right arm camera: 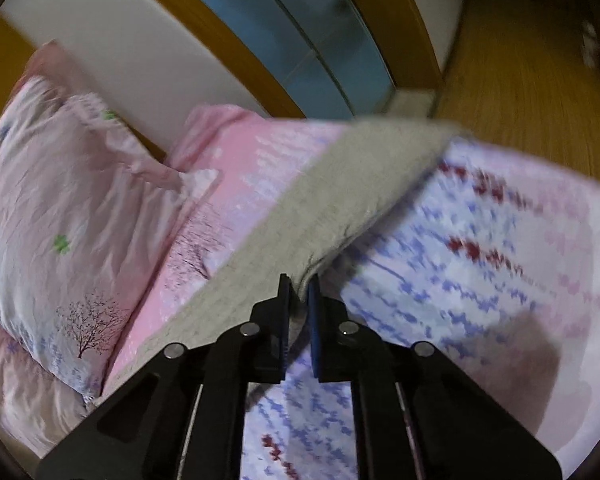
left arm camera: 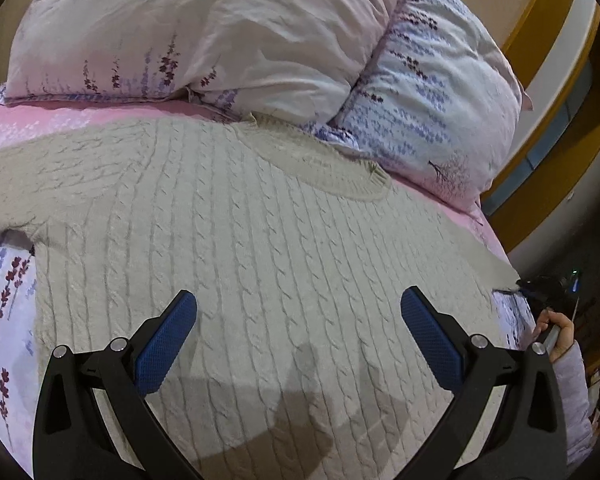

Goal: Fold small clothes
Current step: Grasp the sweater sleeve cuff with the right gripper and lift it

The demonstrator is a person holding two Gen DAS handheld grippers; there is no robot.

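A cream cable-knit sweater (left arm camera: pixel 260 240) lies flat on the bed, neckline toward the pillows, one sleeve stretching off to the left. My left gripper (left arm camera: pixel 299 294) hovers over the sweater's body with its blue pads wide open and nothing between them. In the right wrist view my right gripper (right arm camera: pixel 299 280) is shut on the edge of the other sleeve (right arm camera: pixel 340 184), which runs away from the pads toward the bed's edge. In the left wrist view a hand (left arm camera: pixel 560 332) holds that right gripper (left arm camera: pixel 540 286) at the sweater's right side.
Two floral pillows (left arm camera: pixel 200 28) (left arm camera: pixel 440 100) lie beyond the sweater's collar. The pink and lavender bedsheet (right arm camera: pixel 480 240) surrounds the garment. The bed's edge drops to a wooden floor (right arm camera: pixel 540 80) on the right, with a wood-framed glass door (right arm camera: pixel 320 40) behind.
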